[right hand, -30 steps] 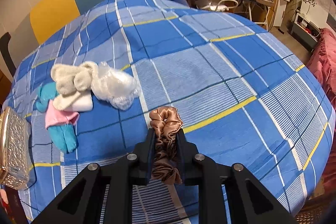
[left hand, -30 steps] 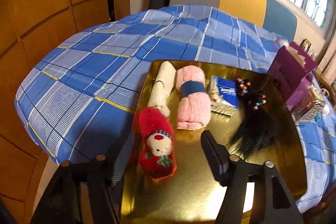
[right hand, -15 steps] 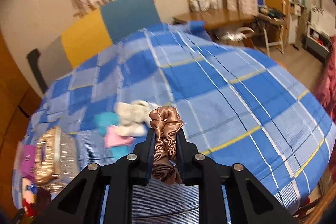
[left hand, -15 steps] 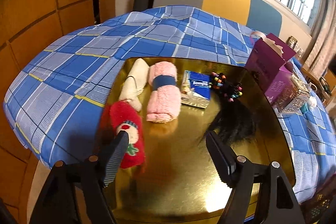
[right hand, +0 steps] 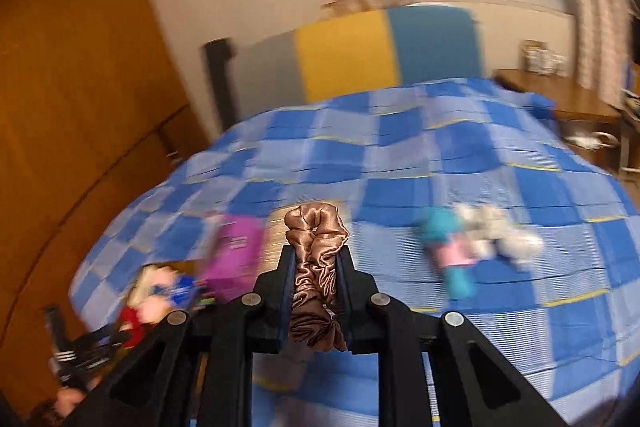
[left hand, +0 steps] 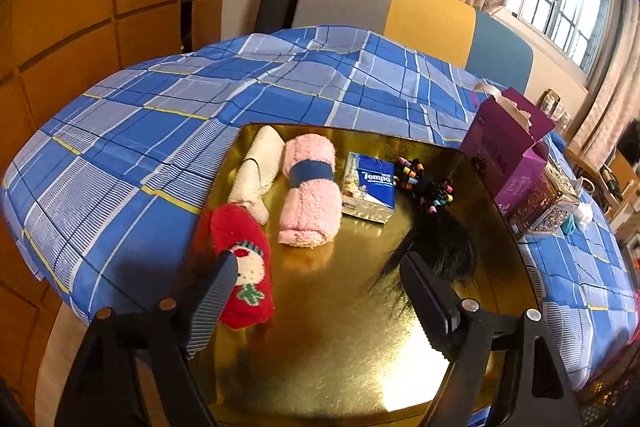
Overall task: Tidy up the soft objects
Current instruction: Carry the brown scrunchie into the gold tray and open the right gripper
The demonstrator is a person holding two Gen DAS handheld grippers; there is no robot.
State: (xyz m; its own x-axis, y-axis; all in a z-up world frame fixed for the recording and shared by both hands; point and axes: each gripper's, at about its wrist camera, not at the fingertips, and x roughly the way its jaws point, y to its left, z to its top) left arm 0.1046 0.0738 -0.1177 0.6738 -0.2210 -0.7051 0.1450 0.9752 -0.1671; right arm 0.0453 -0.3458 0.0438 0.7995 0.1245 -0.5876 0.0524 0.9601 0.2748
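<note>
My right hand-held gripper [right hand: 316, 291] is clenched on the crumpled brown satin scrunchie [right hand: 316, 267], in the lower centre of the frame. My left hand-held gripper [left hand: 316, 291] is opening with nothing between its jaws, above the shiny gold tray [left hand: 340, 347], beside the red plush sock [left hand: 240, 263].

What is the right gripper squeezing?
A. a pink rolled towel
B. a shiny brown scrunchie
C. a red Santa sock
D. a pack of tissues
B: the right gripper is shut on the shiny brown scrunchie, which bunches up between its fingers, above the blue checked bedcover.
</note>
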